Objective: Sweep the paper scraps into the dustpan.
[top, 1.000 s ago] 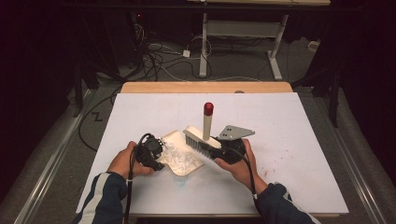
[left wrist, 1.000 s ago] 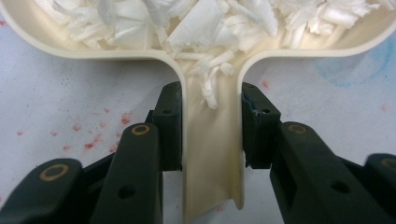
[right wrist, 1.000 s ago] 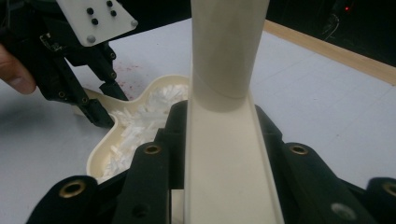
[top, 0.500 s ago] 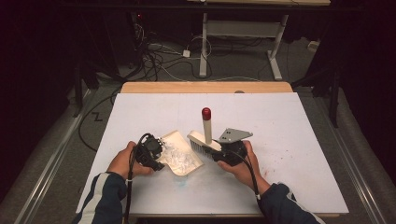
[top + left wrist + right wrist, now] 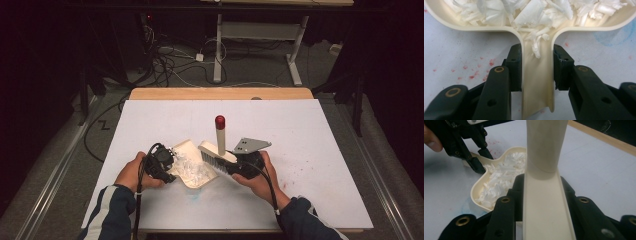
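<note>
From above, we see the cream plastic dustpan (image 5: 192,172) on the white table (image 5: 310,130), at nine o'clock of the cream red-tipped brush (image 5: 218,145). Our left claw (image 5: 537,67) clamps its handle below white paper shreds (image 5: 534,10). Our right claw (image 5: 541,192) grips the brush handle.

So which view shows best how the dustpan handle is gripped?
The left gripper view: both jaws clamp the dustpan handle square on. The high view shows the left gripper hiding it; the right gripper view shows it from far, past the brush handle.
</note>
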Demonstrator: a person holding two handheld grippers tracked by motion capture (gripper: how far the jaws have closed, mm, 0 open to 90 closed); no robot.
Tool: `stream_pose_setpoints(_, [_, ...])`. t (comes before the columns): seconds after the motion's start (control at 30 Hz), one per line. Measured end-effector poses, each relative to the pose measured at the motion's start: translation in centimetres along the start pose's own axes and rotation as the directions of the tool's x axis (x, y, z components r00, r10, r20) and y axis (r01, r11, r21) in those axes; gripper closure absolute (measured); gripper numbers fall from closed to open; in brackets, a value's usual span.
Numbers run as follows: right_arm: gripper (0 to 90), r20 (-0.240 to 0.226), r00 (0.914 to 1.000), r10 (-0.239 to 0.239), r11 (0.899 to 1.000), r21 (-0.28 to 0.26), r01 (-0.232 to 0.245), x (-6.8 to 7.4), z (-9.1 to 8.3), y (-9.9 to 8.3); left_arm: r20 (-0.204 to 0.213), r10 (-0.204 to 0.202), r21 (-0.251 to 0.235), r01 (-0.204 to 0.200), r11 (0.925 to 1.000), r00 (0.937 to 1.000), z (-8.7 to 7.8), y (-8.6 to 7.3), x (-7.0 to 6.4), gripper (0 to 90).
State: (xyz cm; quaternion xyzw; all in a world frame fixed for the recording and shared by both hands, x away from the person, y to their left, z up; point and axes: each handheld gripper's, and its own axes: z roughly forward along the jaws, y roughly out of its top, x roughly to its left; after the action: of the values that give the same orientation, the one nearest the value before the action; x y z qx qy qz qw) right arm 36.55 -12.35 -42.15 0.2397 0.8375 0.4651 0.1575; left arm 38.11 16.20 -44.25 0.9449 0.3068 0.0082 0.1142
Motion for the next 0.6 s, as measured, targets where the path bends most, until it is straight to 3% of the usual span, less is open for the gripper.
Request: stream_pose_setpoints(0.6, [68.2,0.040,0.9988,0.028,0.998,-0.052,-0.026,-1.6,-3.3,0.8,-0.002,0.001,-0.013,-0.001,0.9999,1.0000,0.1,-0.2,0.0,62.9])
